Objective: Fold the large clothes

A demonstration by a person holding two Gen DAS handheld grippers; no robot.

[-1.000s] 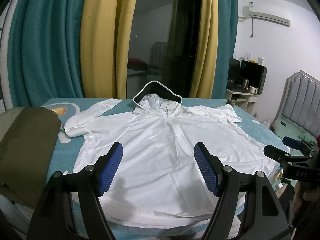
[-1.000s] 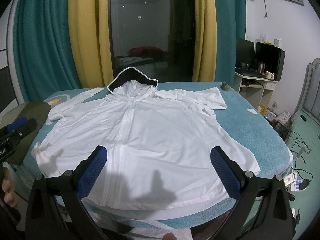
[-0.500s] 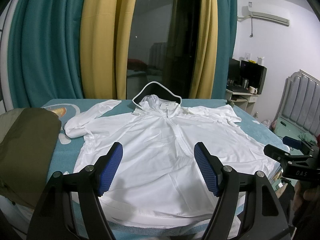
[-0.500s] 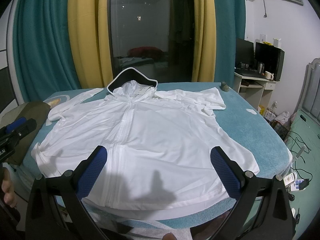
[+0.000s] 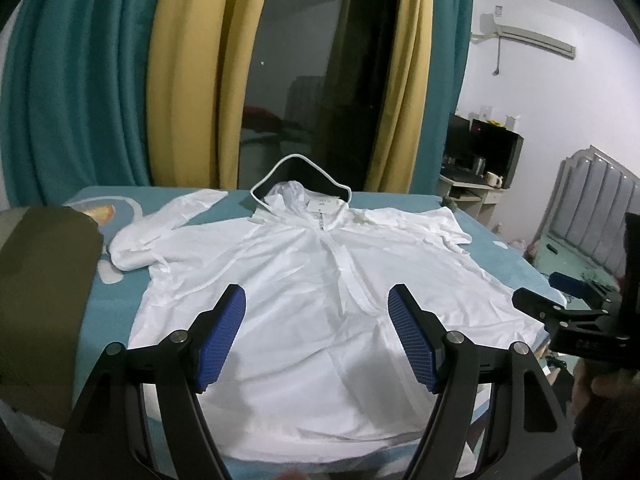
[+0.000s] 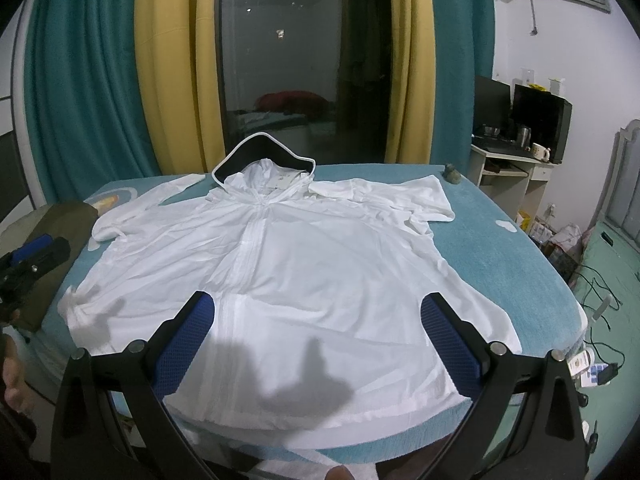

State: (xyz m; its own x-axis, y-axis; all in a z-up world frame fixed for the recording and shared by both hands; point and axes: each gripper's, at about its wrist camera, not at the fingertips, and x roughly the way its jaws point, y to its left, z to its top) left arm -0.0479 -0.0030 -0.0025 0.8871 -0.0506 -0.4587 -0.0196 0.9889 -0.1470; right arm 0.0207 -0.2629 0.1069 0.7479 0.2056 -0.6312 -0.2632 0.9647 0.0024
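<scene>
Holding my left gripper (image 5: 316,336) with its blue pads spread wide and nothing between them, I have it hovering above the near half of the white hooded jacket (image 5: 320,300), and my right gripper (image 6: 324,344) is the same: jaws wide apart, empty, over the near hem, its shadow falling on the cloth below. The jacket lies face up and spread flat on the teal table (image 6: 520,264), its long axis running from the near edge, where the hem hangs just over, to the far edge, where the hood (image 6: 264,160) points toward the dark window (image 6: 300,60). The zip line runs straight down the middle along that axis. Compared with a second ago I see almost no change: the jacket sits in the same spot with the same creases, and both grippers have kept the same spread, with only a slight shift in what each camera frames. The cloth is thin, plain white and lightly wrinkled, with a dark lining showing inside the hood's white-trimmed rim and a small tag at the neck. The left sleeve (image 5: 160,232) is doubled back toward the far left corner; the right sleeve (image 6: 400,196) is folded across near the far right edge. An olive green garment (image 5: 40,300) lies along the left edge, just beside the jacket. Teal and yellow curtains (image 6: 168,80) hang behind the far edge, and a desk (image 6: 512,164) stands off to the right.
</scene>
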